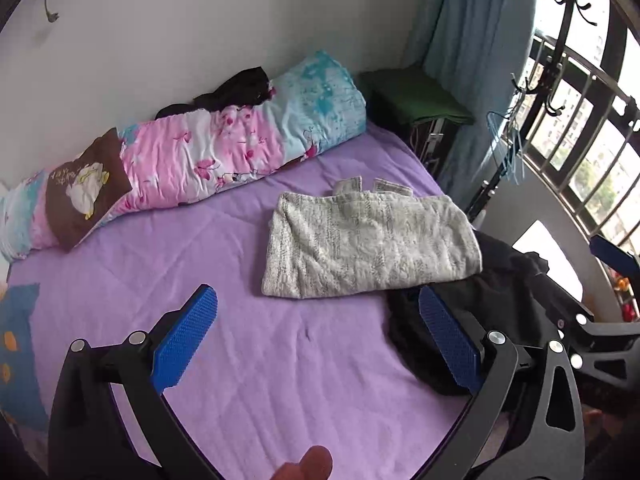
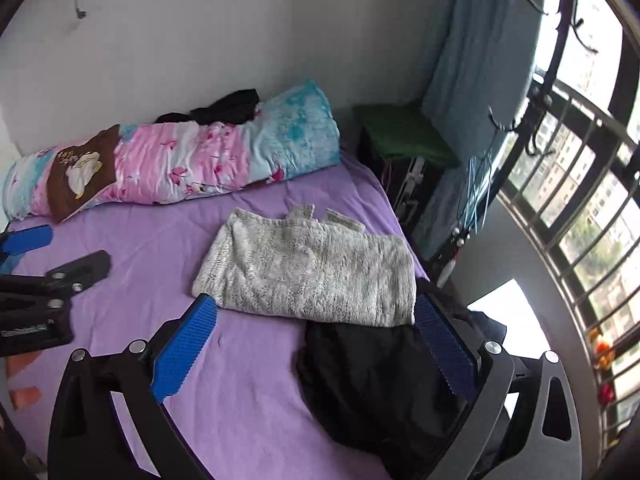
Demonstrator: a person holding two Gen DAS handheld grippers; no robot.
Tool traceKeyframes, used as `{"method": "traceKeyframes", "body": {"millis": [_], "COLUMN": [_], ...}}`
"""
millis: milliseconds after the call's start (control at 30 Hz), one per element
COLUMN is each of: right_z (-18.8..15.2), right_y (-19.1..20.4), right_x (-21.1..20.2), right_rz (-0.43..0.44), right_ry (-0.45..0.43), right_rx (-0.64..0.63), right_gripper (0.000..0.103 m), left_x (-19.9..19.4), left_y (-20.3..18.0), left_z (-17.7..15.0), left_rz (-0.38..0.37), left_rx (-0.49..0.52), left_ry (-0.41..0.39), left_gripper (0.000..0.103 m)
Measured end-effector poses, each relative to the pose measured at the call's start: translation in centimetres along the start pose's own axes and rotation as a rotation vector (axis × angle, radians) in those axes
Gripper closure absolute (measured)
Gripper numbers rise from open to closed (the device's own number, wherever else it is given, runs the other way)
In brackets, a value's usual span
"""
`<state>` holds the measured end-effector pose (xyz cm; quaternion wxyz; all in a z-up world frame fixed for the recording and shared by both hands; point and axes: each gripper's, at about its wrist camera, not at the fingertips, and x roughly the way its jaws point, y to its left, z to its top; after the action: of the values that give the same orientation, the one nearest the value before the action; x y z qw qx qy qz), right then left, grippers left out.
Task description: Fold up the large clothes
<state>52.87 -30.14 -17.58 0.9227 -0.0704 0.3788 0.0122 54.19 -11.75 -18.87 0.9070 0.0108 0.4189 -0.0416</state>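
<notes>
In the left wrist view, the left gripper (image 1: 318, 334) hovers over the purple bed (image 1: 200, 272) with its two blue pads spread wide apart and nothing between them. One folded grey sweater (image 1: 368, 244) lies on the sheet beyond the gripper, toward the right, and one crumpled black garment (image 1: 500, 280) lies just beside it at the near right, touching its near edge. One rolled floral quilt (image 1: 224, 148) runs along the far wall, with a dark cloth (image 1: 236, 90) on top. A fingertip (image 1: 316, 462) shows at the bottom edge. In the right wrist view, the right gripper (image 2: 316, 344) also has its two pads held wide apart, empty, above the near edge of the grey sweater (image 2: 312, 268) and the black garment (image 2: 380, 384), which spreads between the pads. The left gripper (image 2: 56, 256) appears at the left over the bed (image 2: 160, 248), its pads parted. The quilt (image 2: 188, 156) lies far left; a green-covered stand (image 2: 404, 132) sits by one blue curtain (image 2: 480, 60).
</notes>
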Motion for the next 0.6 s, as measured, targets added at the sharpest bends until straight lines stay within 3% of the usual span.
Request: {"method": "traceKeyframes", "body": {"millis": [600], "right_z": [0.7], "right_y": [-1.1], "right_x": [-1.0], "right_rz": [-0.004], "right_ry": [0.002], "right_rx": [0.034], "right_gripper": [0.006], "left_x": [-0.2], "left_y": [-2.0], "left_z": [0.1], "left_rz": [0.007], "left_rx": [0.032], "left_ry": [-0.006], "left_gripper": [0.006]}}
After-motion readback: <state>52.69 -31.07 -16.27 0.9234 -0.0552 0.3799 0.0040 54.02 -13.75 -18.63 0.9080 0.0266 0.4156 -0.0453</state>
